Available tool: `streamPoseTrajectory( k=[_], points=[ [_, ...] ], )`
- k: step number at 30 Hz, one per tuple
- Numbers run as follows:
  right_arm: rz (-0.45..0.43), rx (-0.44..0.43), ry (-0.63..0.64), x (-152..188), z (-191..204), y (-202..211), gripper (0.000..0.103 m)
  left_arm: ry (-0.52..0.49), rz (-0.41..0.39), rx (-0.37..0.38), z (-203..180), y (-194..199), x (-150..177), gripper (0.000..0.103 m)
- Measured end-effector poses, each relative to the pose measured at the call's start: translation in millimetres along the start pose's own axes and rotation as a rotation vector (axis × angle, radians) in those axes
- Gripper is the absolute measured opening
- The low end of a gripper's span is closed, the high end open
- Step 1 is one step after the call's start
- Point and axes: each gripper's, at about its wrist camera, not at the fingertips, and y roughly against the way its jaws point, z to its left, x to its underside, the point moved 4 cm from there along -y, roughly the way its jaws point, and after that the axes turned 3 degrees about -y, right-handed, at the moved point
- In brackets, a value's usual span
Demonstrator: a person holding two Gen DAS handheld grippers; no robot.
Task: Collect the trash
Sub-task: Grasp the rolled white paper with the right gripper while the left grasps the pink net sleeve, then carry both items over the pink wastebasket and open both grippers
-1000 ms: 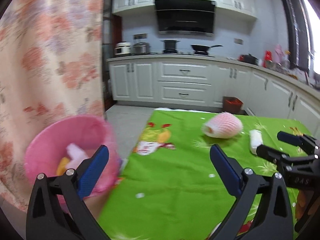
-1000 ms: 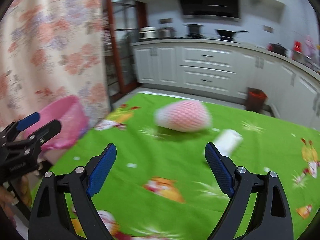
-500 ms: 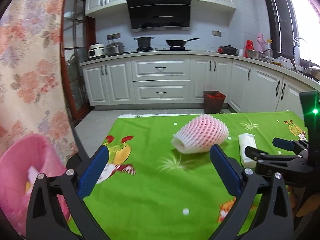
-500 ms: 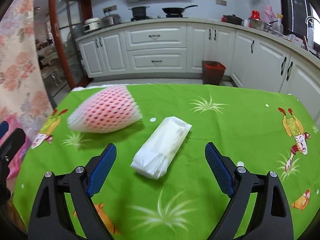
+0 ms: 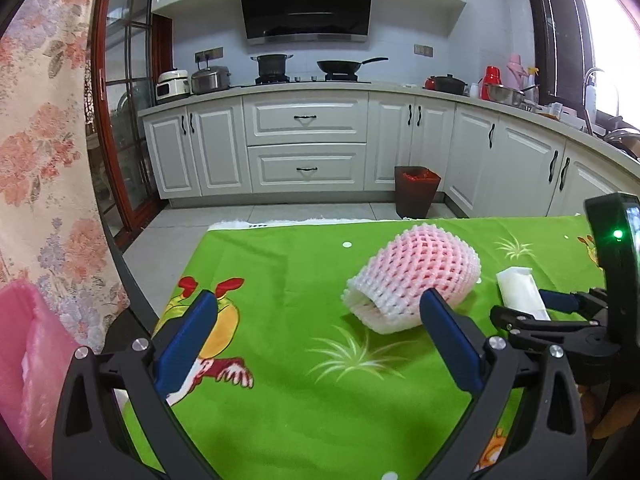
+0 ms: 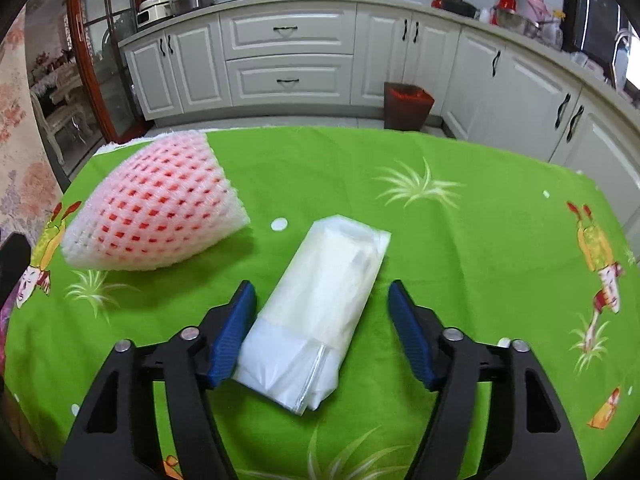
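My right tool [image 6: 322, 312] is closing around the plastic bag [image 6: 320, 312] on the green surface [image 6: 460, 240]; its right pad hasn't touched. My left tool [image 5: 316, 330] gapes wide, its pad partly hiding the foam net [image 5: 416, 276].

The pink bin [image 5: 24, 364], left of the left gripper [image 5: 320, 320], is cut off by the picture's edge; its contents cannot be made out. The right gripper [image 5: 532, 312] hides the near end of the white plastic packet [image 5: 518, 286]. Countertop items behind are too small to identify.
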Motion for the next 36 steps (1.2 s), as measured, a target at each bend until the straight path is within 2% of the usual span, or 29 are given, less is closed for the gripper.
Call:
streamPoseTrajectory(
  k=[2, 3, 6, 9, 18, 22, 23, 25, 27, 28, 31, 36],
  points=[
    [0.002, 0.0, 0.004, -1, -2, -2, 0.057, -0.004, 0.01, 0.011, -4, -8, -3, 0.098],
    [0.001, -0.002, 0.003, -1, -3, -1, 0.047, -0.007, 0.015, 0.019, -7, -13, -5, 0.098],
    [-0.002, -0.026, -0.015, 0, -10, 2, 0.036, -0.024, 0.025, 0.037, -16, -22, -10, 0.098],
    [-0.025, -0.038, -0.038, 0, -19, 9, 0.032, -0.036, 0.038, 0.063, -25, -32, -16, 0.098],
    [-0.094, -0.041, -0.065, -6, -40, 30, 0.031, -0.083, 0.102, 0.132, -63, -67, -26, 0.098],
    [-0.107, -0.042, -0.078, -8, -52, 33, 0.031, -0.119, 0.163, 0.149, -81, -86, -25, 0.096],
    [-0.106, -0.043, -0.083, -8, -55, 34, 0.031, -0.13, 0.169, 0.149, -85, -88, -25, 0.094],
    [-0.106, -0.044, -0.089, -8, -59, 34, 0.031, -0.158, 0.175, 0.151, -92, -90, -24, 0.079],
    [-0.104, -0.045, -0.088, -6, -62, 34, 0.031, -0.178, 0.175, 0.153, -98, -91, -23, 0.068],
    [-0.103, -0.046, -0.089, -6, -63, 33, 0.031, -0.182, 0.17, 0.156, -100, -90, -22, 0.059],
    [-0.102, -0.051, -0.09, -4, -63, 34, 0.031, -0.171, 0.154, 0.165, -100, -83, -21, 0.042],
    [-0.107, -0.057, -0.079, -1, -61, 40, 0.031, -0.159, 0.127, 0.181, -100, -64, -14, 0.031]
  ],
)
